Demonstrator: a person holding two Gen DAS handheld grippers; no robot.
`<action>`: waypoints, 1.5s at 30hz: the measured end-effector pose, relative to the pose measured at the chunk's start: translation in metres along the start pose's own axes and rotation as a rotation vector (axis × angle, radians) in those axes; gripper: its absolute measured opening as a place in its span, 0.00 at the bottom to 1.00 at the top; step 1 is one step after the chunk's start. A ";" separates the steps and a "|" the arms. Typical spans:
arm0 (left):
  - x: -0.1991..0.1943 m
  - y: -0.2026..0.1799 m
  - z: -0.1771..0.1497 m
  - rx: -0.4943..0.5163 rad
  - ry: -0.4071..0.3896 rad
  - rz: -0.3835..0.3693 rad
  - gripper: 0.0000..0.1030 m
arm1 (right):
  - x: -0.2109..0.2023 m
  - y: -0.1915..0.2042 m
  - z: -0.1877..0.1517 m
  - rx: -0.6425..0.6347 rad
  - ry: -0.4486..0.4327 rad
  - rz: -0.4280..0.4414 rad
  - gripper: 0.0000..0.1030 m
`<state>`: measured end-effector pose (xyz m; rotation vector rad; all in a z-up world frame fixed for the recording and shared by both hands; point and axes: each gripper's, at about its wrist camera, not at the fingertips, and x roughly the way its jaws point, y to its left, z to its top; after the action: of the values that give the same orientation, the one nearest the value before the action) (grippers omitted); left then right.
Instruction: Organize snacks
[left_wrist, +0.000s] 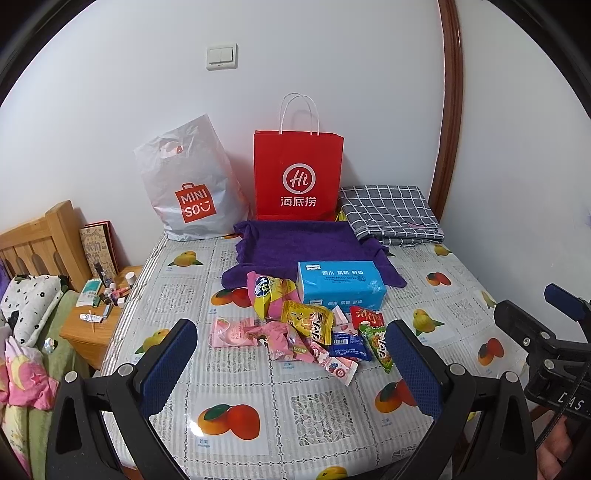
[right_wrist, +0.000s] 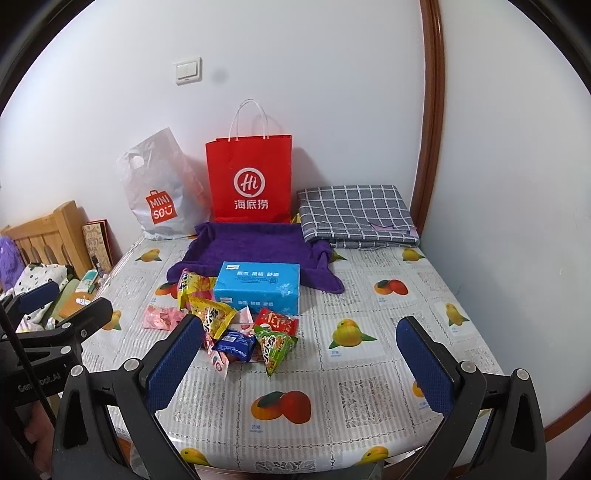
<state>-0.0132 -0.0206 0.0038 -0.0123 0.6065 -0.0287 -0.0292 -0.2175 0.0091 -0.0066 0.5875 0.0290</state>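
Note:
A pile of small snack packets (left_wrist: 306, 332) lies mid-table on a fruit-print cloth; it also shows in the right wrist view (right_wrist: 240, 332). It holds yellow, pink, red, blue and green packets. A blue tissue box (left_wrist: 340, 284) sits just behind the pile, partly on a purple towel (left_wrist: 295, 247). My left gripper (left_wrist: 291, 365) is open and empty, held above the table just in front of the pile. My right gripper (right_wrist: 301, 363) is open and empty, with the pile near its left finger (right_wrist: 173, 365).
A red paper bag (left_wrist: 297, 177) and a white MINISO plastic bag (left_wrist: 192, 192) stand against the back wall. A folded grey checked cloth (left_wrist: 391, 214) lies at back right. A wooden nightstand (left_wrist: 92, 325) with small bottles and a bed stand left of the table.

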 end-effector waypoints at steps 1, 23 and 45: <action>0.000 0.000 0.000 0.001 -0.001 0.002 0.99 | 0.000 0.000 0.000 0.002 -0.001 0.001 1.00; -0.002 0.003 0.001 -0.011 -0.002 -0.006 0.99 | -0.008 -0.001 0.001 0.002 -0.019 0.008 1.00; -0.004 0.003 0.002 -0.010 -0.010 -0.013 0.99 | -0.008 0.003 0.001 -0.003 -0.021 0.016 1.00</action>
<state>-0.0152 -0.0173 0.0073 -0.0260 0.5971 -0.0384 -0.0357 -0.2142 0.0143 -0.0042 0.5664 0.0450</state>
